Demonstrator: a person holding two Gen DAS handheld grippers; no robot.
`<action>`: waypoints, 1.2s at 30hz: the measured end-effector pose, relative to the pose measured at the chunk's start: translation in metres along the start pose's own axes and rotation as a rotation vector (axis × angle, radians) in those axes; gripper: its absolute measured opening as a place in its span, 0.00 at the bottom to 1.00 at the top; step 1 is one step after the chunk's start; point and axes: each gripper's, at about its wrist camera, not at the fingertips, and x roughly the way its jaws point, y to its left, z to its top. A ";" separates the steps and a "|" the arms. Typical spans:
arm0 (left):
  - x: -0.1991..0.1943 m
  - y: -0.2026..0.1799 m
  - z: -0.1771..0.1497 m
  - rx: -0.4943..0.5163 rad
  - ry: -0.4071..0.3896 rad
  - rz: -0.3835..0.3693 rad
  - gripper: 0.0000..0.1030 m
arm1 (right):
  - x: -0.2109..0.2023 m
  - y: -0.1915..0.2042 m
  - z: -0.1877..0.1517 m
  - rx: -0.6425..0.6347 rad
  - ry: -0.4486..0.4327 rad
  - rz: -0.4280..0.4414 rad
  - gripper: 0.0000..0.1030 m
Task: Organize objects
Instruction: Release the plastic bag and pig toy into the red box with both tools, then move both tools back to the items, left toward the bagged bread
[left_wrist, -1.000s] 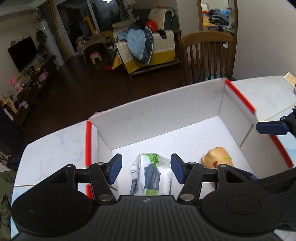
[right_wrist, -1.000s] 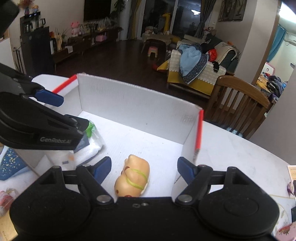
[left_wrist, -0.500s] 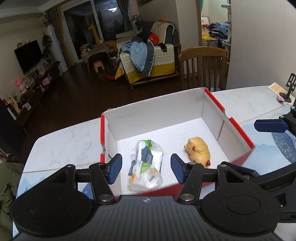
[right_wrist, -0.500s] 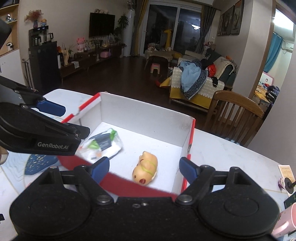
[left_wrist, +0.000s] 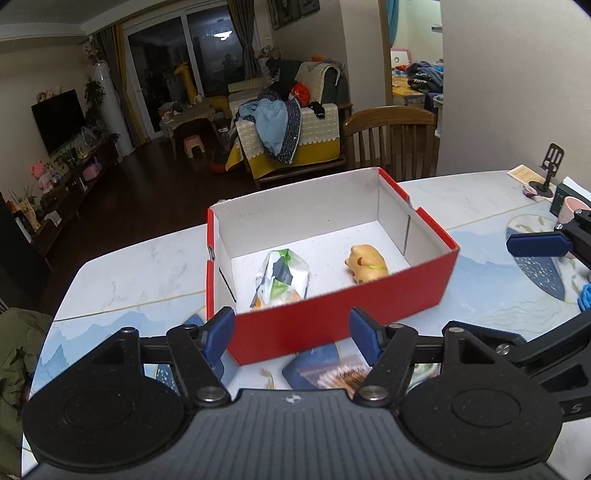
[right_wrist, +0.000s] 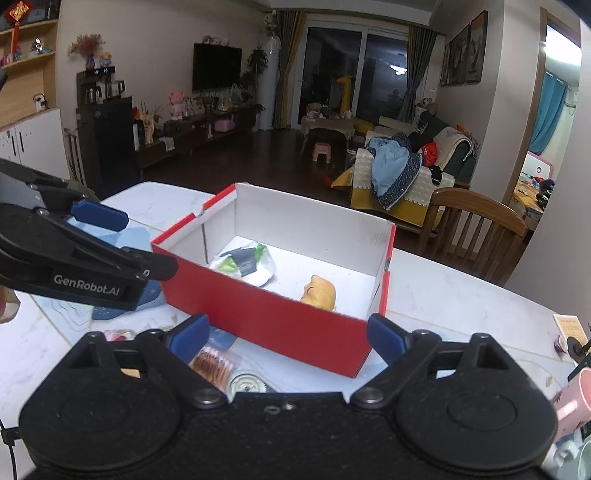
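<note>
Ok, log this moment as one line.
left gripper: open, empty | right gripper: open, empty | red box: on table | in box: wipes pack, yellow pig toy | snack packet: outside box

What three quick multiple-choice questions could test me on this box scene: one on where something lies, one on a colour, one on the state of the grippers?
1. Where is the yellow toy?
A. in the box
B. on the chair
C. in a gripper

2. What colour is the box outside?
A. blue
B. red
C. green

3. How are both grippers?
A. shut on the packet
B. shut on the toy
C. open, holding nothing

Answers:
1. A: it lies on the box floor beside the packet.
2. B: the near wall is red, the inside white.
3. C: the left gripper and right gripper have fingers spread apart, nothing between them.
</note>
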 end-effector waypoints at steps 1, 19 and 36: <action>-0.004 0.000 -0.003 0.001 -0.005 -0.001 0.67 | -0.003 0.002 -0.002 0.003 -0.006 0.006 0.97; -0.050 0.007 -0.087 -0.038 -0.132 -0.025 0.85 | -0.026 0.020 -0.061 0.019 -0.055 0.003 0.99; -0.002 0.000 -0.143 -0.015 -0.141 -0.020 0.99 | 0.016 0.053 -0.124 -0.008 0.047 -0.015 0.99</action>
